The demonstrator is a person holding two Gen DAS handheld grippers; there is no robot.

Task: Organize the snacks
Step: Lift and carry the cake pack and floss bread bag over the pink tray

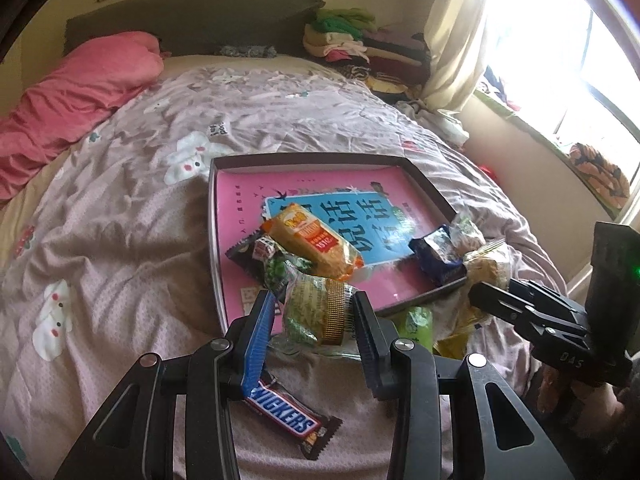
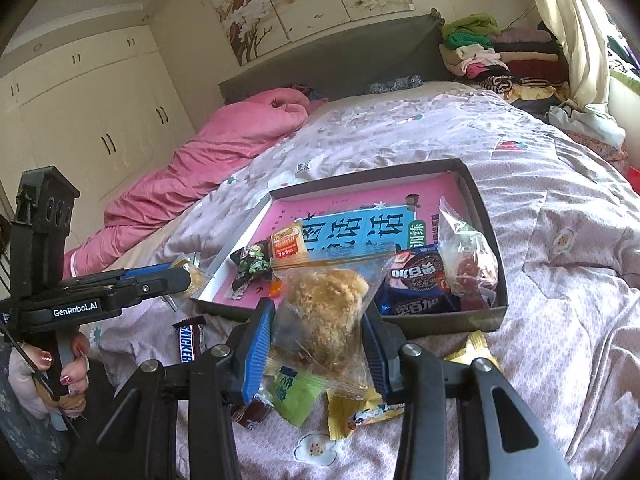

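A dark shallow box with a pink liner lies on the bed and holds several snacks, among them an orange cracker pack and a dark blue packet. My left gripper is shut on a clear-wrapped green and gold pastry at the box's near edge. My right gripper is shut on a clear bag with a crumbly brown cake, held just in front of the box. A Snickers bar lies on the quilt under my left gripper.
A green packet and a yellow packet lie on the quilt under my right gripper. A pink blanket lies at the left. Folded clothes are stacked by the headboard. A window is at the right.
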